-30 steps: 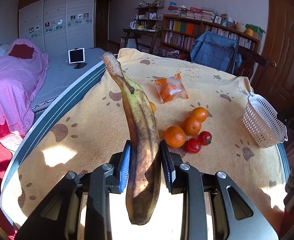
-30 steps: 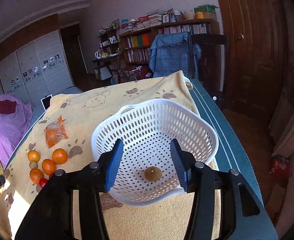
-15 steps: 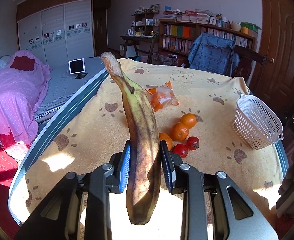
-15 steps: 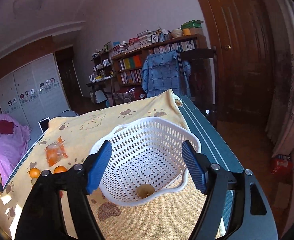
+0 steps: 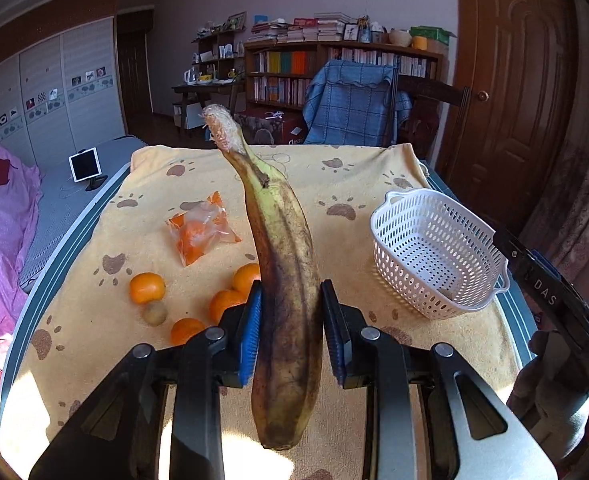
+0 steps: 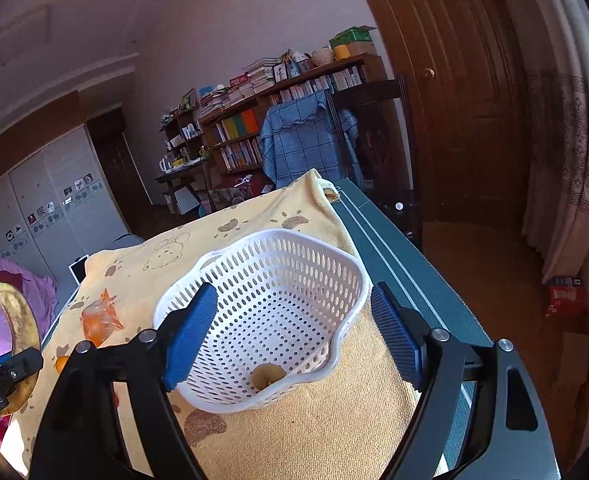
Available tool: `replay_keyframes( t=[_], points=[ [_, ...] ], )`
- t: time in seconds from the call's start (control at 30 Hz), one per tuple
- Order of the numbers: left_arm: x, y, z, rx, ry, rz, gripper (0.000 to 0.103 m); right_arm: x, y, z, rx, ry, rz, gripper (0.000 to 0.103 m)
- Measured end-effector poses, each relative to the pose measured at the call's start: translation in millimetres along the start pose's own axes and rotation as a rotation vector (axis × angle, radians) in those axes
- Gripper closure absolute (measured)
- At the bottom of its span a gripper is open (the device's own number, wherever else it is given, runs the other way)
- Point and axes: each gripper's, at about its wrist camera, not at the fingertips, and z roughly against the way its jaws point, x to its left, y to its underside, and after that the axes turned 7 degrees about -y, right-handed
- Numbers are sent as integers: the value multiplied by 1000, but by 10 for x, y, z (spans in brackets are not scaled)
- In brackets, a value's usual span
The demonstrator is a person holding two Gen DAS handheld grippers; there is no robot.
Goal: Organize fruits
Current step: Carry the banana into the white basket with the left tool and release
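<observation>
**Banana held left of the waiting basket**

The left gripper (image 5: 290, 330) is pinched on a long, brown-mottled yellow banana (image 5: 284, 264), stem pointing away toward the far edge. The white perforated plastic basket (image 5: 434, 252) lies to its right, framed by the right gripper (image 6: 292, 338), whose jaws have just been spreading without touching it. "DAS" is legible on the right tool.

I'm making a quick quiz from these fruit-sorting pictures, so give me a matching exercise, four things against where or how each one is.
1. banana
2. white basket
3. clear bag of orange pieces
4. small brownish fruit

a. lying on the cloth beyond the loose oranges
b. inside the basket
c. clamped in the left gripper
d. in front of the right gripper, whose jaws are open

Pairs: 1-c, 2-d, 3-a, 4-b
</observation>
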Motion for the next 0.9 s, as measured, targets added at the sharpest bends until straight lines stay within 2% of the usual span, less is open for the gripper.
replay_keyframes(
  t=[0.03,0.1,0.37,0.53,0.9],
  points=[
    [-77,-57,-33,-3,15,-7,74,-30,-4,13,-8,8,-12,22],
    [-211,-154,-89,-6,48,-19,74,-99,-12,40,-25,25,-43,14],
    [-788,-437,-381,25,139,-84,74,-314,-4,71,-32,64,-123,13],
    [-1019,-515,-487,33,159,-111,74,-440,-1,87,-42,73,-188,13],
    [-1305,-586,-671,53,192,-141,74,-549,-36,81,-60,98,-233,13]
  ],
)
